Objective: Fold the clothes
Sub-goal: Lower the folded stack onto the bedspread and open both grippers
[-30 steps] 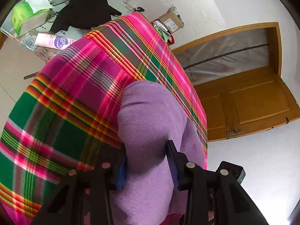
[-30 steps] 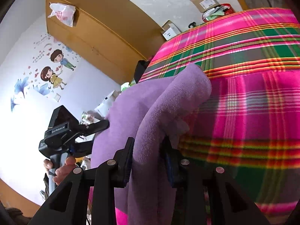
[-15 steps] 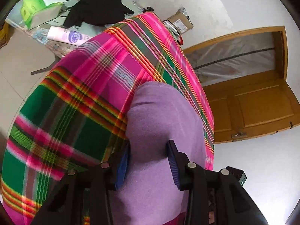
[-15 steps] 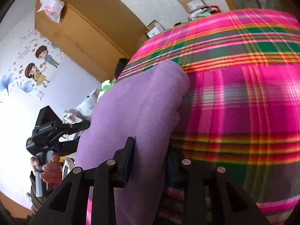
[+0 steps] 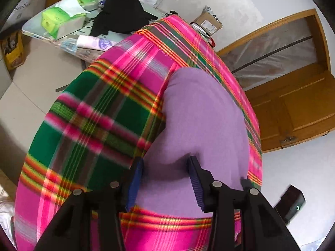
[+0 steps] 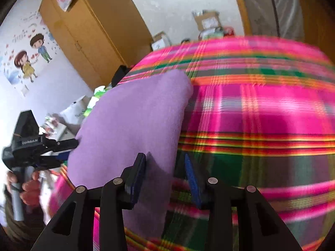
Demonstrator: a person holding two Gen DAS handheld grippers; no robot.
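Note:
A folded purple cloth (image 5: pixel 205 125) lies flat on the table's pink and green plaid cover (image 5: pixel 100 125). My left gripper (image 5: pixel 165 179) stands over the cloth's near edge. Its jaws are opening, the cloth lies between the blue pads (image 5: pixel 136 179), and they no longer squeeze it. In the right wrist view the purple cloth (image 6: pixel 134 121) reaches in from the left. My right gripper (image 6: pixel 165 175) straddles its right edge with jaws opening, and plaid cover (image 6: pixel 261 108) shows between the cloth and the right-hand pad. A hand (image 6: pixel 29 186) holds the left gripper at that view's left side.
A side table (image 5: pixel 37 33) beyond the plaid carries green tissue packs (image 5: pixel 60 18), a white tube and a black garment (image 5: pixel 121 12). Cardboard boxes (image 5: pixel 209 21) sit on the floor by a wooden door (image 5: pixel 297 104). A wooden wardrobe (image 6: pixel 90 33) stands against the stickered wall.
The purple cloth has come down from a raised, bunched fold to lie flat on the plaid. Both pairs of jaws have widened and let go of it.

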